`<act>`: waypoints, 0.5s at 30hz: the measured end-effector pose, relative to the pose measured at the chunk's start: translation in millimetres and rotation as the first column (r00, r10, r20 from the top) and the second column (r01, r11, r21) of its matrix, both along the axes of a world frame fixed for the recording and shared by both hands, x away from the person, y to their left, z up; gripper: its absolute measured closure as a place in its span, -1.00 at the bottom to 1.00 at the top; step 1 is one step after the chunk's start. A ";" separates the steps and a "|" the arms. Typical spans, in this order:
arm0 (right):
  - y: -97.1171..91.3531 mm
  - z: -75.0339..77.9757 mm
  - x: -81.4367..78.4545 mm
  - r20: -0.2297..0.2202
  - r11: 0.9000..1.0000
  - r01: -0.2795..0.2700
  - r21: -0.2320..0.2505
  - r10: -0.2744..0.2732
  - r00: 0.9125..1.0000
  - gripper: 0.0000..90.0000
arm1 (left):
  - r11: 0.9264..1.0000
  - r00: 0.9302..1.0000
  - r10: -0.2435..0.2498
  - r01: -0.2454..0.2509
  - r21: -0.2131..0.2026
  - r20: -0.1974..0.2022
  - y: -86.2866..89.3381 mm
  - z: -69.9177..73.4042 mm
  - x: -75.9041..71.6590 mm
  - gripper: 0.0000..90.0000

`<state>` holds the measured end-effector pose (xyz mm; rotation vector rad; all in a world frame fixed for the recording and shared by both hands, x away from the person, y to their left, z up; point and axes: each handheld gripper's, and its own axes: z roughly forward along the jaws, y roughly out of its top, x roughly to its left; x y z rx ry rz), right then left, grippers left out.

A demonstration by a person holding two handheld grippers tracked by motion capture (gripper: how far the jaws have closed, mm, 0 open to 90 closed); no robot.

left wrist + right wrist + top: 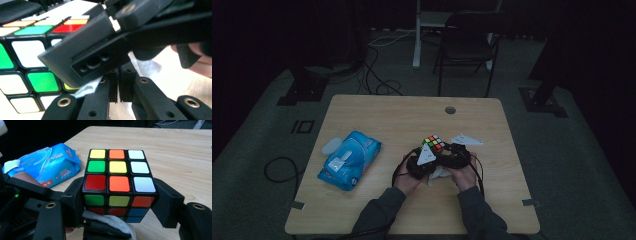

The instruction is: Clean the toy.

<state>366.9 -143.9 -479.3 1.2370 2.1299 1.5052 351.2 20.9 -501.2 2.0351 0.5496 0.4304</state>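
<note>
A scrambled Rubik's cube (119, 182) is raised just above the wooden table (402, 115), with my right gripper (120, 203) shut on its two sides. A black finger (75, 200) presses the left side of the cube and another presses the right. My left gripper (117, 81) is shut on a crumpled white wipe (112, 221) and holds it against the cube's lower front. In the left gripper view the cube (27, 52) is very close on the left, and one of the right gripper's fingers (87, 57) crosses in front of it. From above, the cube (433, 143) sits between both hands, with the wipe (439, 174) below it.
A blue pack of wet wipes (349, 159) lies on the left part of the table, with its lid flap open. A round cable hole (450, 110) is near the far edge. A dark chair (467, 45) stands beyond the table.
</note>
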 end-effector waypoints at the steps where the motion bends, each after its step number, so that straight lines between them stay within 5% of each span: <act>1: -0.1 0.1 0.0 -0.001 1.000 0.000 0.001 0.000 1.000 -0.24 | 1.000 1.000 -0.001 0.001 0.012 -0.002 -0.2 -1.2 0.0 0.95; 15: -6.4 0.4 1.5 0.006 1.000 0.026 0.003 -0.026 1.000 -0.24 | 1.000 1.000 0.002 -0.003 0.029 0.007 7.0 -3.5 -6.3 0.95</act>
